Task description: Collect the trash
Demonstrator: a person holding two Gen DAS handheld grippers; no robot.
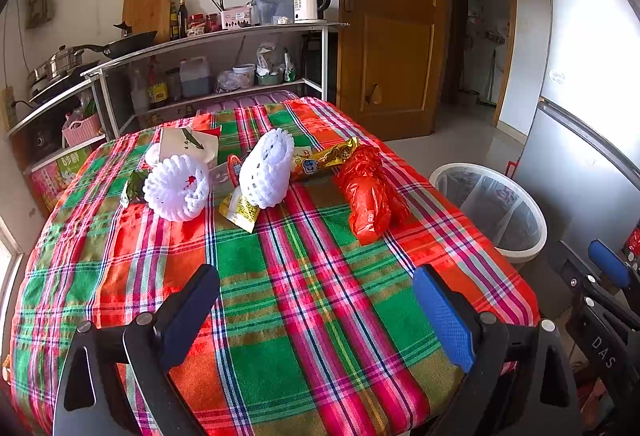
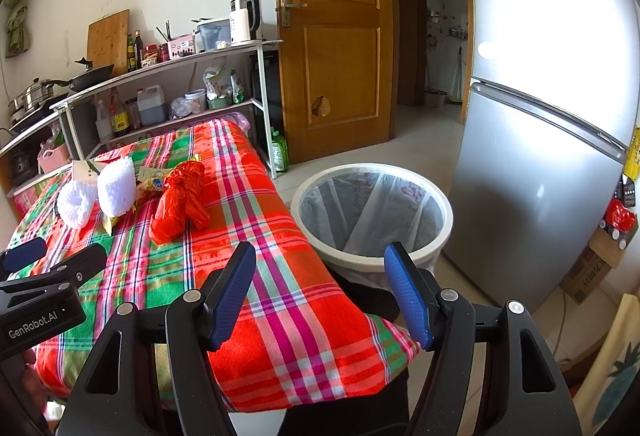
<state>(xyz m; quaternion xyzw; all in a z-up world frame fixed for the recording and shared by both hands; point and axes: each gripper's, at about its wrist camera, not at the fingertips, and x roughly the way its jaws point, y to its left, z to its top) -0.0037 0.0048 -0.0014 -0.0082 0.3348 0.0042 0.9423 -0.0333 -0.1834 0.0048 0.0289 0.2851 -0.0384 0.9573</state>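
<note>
Trash lies at the far half of a plaid-covered table (image 1: pixel 280 296): a crumpled red plastic bag (image 1: pixel 370 192) (image 2: pixel 180 198), two white foam fruit nets (image 1: pixel 178 186) (image 1: pixel 268 166), a yellow snack wrapper (image 1: pixel 328 156), a small yellow packet (image 1: pixel 240 210) and a white paper box (image 1: pixel 186 144). A white trash bin (image 1: pixel 490 208) (image 2: pixel 372 214) with a clear liner stands on the floor right of the table. My left gripper (image 1: pixel 316 310) is open and empty over the near table. My right gripper (image 2: pixel 320 294) is open and empty over the table's right corner, near the bin.
A metal shelf (image 1: pixel 224 36) with pans, bottles and a kettle stands behind the table. A wooden door (image 2: pixel 340 36) is at the back. A silver fridge (image 2: pixel 540 156) stands right of the bin. A cardboard box (image 2: pixel 588 272) sits on the floor by the fridge.
</note>
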